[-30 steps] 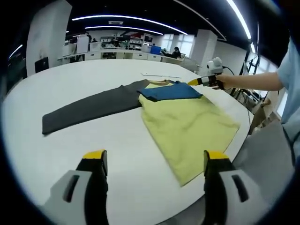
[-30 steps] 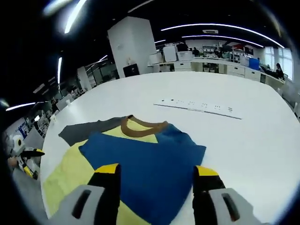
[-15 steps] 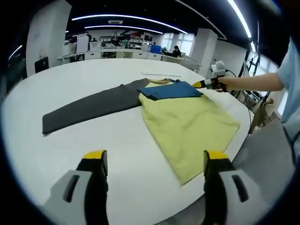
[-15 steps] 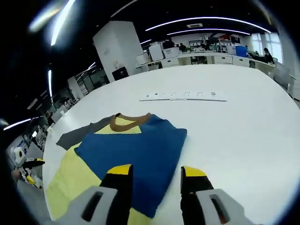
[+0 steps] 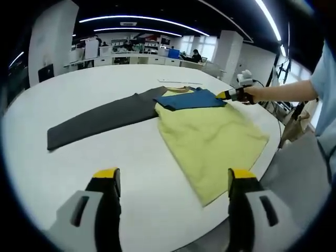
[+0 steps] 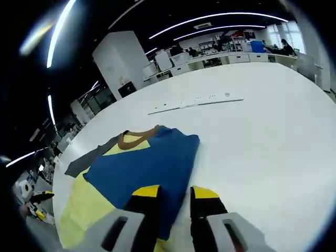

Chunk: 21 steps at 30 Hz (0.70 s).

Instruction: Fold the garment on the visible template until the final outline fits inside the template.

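White table [image 5: 79,84]; garment [image 5: 210,136] hem in left view, ruler strip [image 6: 197,101] in right

Bright ceiling strip lights [image 5: 142,20], edges fisheye-warped, right gripper view blurred.

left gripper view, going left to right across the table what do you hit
dark grey sleeve → yellow shirt body → right tongs at the blue sleeve's edge → person's arm

Your right gripper [image 6: 172,192] jaws went from wide open to nearly closed over the last second, pinching in at the blue sleeve [image 6: 149,163] edge nearest them.
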Each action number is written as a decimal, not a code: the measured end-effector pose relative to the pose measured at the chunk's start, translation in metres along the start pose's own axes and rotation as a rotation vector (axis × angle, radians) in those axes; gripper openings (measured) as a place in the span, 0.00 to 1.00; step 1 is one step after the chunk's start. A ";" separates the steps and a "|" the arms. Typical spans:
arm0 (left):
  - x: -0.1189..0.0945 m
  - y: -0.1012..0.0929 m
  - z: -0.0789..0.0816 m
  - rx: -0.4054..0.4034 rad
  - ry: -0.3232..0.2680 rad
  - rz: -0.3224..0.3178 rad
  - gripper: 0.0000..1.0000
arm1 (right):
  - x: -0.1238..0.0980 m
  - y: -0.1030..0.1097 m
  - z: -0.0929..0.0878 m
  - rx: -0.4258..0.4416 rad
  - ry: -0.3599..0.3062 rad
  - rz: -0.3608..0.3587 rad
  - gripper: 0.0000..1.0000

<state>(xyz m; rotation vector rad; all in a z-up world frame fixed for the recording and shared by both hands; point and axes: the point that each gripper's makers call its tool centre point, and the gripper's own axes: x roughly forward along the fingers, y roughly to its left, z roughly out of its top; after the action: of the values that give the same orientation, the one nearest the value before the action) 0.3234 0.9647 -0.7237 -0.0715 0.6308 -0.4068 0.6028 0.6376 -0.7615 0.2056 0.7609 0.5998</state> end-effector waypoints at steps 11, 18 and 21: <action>0.000 -0.001 -0.003 0.004 0.011 -0.003 0.81 | -0.006 -0.003 0.000 -0.057 -0.008 -0.006 0.00; 0.000 -0.001 -0.004 0.004 0.014 -0.006 0.81 | -0.014 -0.021 0.003 -0.052 -0.018 -0.040 0.00; 0.000 -0.001 -0.004 0.004 0.015 -0.005 0.81 | -0.015 -0.025 0.002 -0.056 -0.014 -0.053 0.00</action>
<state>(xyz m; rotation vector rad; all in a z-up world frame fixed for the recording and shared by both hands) 0.3209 0.9637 -0.7267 -0.0660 0.6449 -0.4140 0.6063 0.6088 -0.7609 0.1378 0.7326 0.5682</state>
